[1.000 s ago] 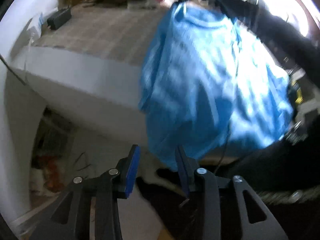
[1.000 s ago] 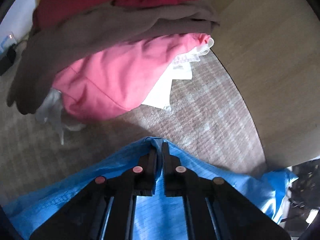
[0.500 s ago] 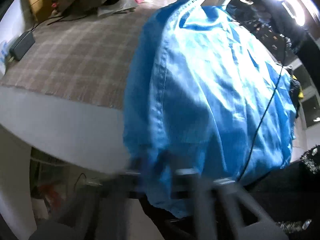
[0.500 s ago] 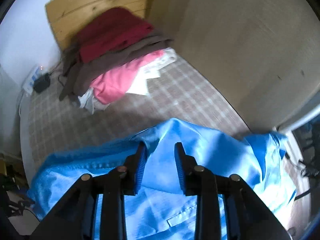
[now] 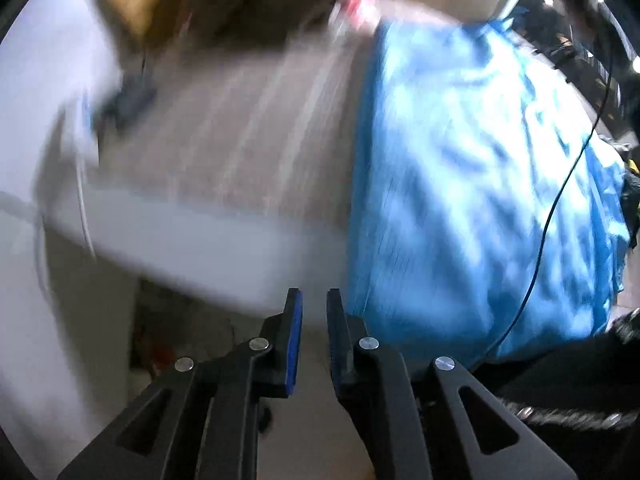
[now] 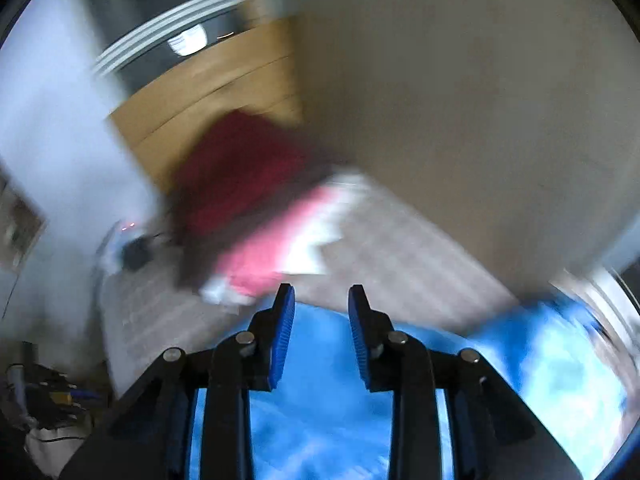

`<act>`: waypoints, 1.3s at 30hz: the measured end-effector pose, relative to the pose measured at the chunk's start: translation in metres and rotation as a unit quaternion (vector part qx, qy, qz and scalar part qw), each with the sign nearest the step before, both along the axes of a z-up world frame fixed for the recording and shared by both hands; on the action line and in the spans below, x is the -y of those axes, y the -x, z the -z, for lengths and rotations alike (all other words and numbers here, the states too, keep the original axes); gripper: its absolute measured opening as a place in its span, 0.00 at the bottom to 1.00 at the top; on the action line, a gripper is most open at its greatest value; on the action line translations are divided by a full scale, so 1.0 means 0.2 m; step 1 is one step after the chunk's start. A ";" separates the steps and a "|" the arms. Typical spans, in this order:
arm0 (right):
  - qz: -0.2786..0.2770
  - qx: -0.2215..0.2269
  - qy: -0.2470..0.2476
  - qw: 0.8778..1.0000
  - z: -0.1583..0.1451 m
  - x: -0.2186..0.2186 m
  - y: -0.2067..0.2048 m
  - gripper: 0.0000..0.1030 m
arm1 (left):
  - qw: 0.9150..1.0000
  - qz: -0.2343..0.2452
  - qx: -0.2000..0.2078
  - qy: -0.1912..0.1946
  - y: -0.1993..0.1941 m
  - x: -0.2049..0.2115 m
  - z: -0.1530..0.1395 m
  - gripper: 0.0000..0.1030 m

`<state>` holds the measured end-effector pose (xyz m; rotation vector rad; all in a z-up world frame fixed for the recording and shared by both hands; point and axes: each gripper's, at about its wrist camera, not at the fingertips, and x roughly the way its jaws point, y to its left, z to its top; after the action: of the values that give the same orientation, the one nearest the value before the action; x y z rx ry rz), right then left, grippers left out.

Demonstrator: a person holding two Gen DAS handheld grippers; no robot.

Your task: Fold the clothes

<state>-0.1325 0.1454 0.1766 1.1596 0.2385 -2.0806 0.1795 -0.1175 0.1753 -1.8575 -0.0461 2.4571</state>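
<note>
A blue shirt (image 5: pixel 472 184) lies spread on the bed and hangs over its near edge. In the blurred left wrist view my left gripper (image 5: pixel 314 298) sits just left of the shirt's hanging edge. Its jaws are opening, a narrow gap shows, and nothing is between them. In the right wrist view the blue shirt (image 6: pixel 320 360) spreads below my right gripper (image 6: pixel 320 294), which stands open above the cloth with nothing pinched between its pads.
The bed's plaid cover (image 5: pixel 240 120) carries a clothes pile (image 6: pixel 248 184) of dark red, brown, pink and white by the wooden headboard (image 6: pixel 208 92). A black adapter (image 6: pixel 134 254) lies near the wall. A thin cable (image 5: pixel 560 192) crosses the shirt. A dark sleeve (image 5: pixel 560 368) is at lower right.
My right gripper let go of the shirt's top edge and rose away from the bed. My left gripper went from wide open to a narrow gap and shifted along the hanging edge.
</note>
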 end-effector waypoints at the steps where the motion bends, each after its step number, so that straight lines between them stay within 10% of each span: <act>1: 0.040 -0.005 -0.009 0.999 0.01 -0.15 0.04 0.28 | 0.999 0.016 -0.029 -0.004 0.10 -0.06 -0.07 0.20; 5: 0.153 0.058 -0.024 0.986 0.28 -0.59 0.25 0.28 | 0.991 0.105 -0.084 -0.013 0.46 -0.33 -0.12 0.23; 12: 0.159 0.126 -0.042 0.978 0.65 -0.56 0.52 0.28 | 0.982 0.164 -0.077 -0.060 1.04 -0.66 0.17 0.23; 14: 0.156 0.114 -0.037 0.980 0.69 -0.52 0.57 0.27 | 0.982 0.167 -0.075 -0.045 1.16 -0.71 0.25 0.23; 16: 0.150 0.096 -0.018 0.984 0.70 -0.48 0.61 0.00 | 0.984 0.160 -0.071 -0.028 1.26 -0.72 0.32 0.23; 21: 0.204 -0.027 -0.018 0.979 0.56 -0.48 0.68 0.02 | 0.987 0.145 -0.075 -0.004 1.36 -0.68 0.41 0.22; 23: 0.186 0.029 -0.042 0.981 0.61 -0.47 0.71 0.02 | 0.987 0.136 -0.079 -0.014 1.31 -0.64 0.34 0.22; 28: 0.194 0.006 -0.082 0.978 0.53 -0.55 0.58 0.20 | 0.986 0.108 -0.122 -0.035 0.95 -0.40 0.00 0.23; 35: 0.161 -0.017 0.039 0.986 0.10 -0.81 0.16 0.20 | 0.990 0.015 -0.137 -0.036 0.19 0.07 -0.36 0.29; 39: 0.080 0.037 0.112 0.990 -0.10 -0.73 -0.12 0.27 | 0.990 -0.044 -0.110 -0.083 -0.20 0.22 -0.31 0.35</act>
<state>-0.1095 0.2912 0.1962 1.1467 -0.1247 -2.1330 0.2187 -0.1608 0.2366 -1.5429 -0.3164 2.6096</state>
